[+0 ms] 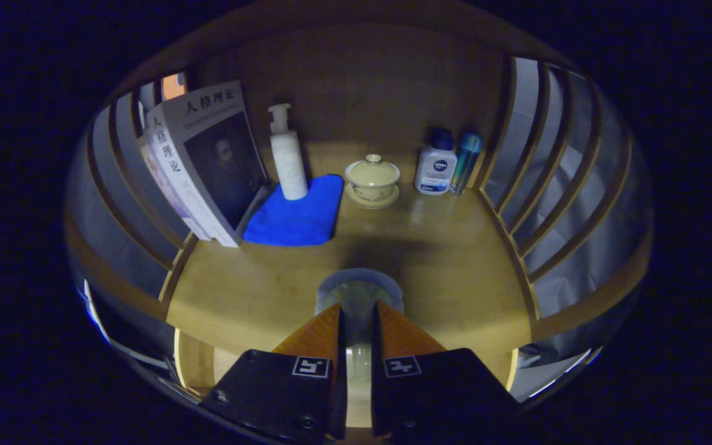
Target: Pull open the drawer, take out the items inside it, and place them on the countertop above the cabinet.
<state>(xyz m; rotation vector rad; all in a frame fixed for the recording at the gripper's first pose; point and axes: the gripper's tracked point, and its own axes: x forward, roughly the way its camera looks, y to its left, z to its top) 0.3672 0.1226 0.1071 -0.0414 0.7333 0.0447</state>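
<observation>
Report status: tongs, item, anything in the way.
Tongs shut on clear cup, over countertop. Landing spot ahead bare. Blue cloth and lidded teacup beyond, not in the way.

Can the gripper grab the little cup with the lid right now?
Probably not yet: the gripper is shut on a clear glass, so its fingers are busy. The path across the countertop to the lidded cup looks free.

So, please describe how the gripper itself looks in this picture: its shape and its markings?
The gripper has two wedge-shaped fingers that narrow toward their tips. Each finger sits on a blocky black mount. Each mount carries a small square black-and-white tag on top, and round screw heads show lower down on the left mount.
</observation>
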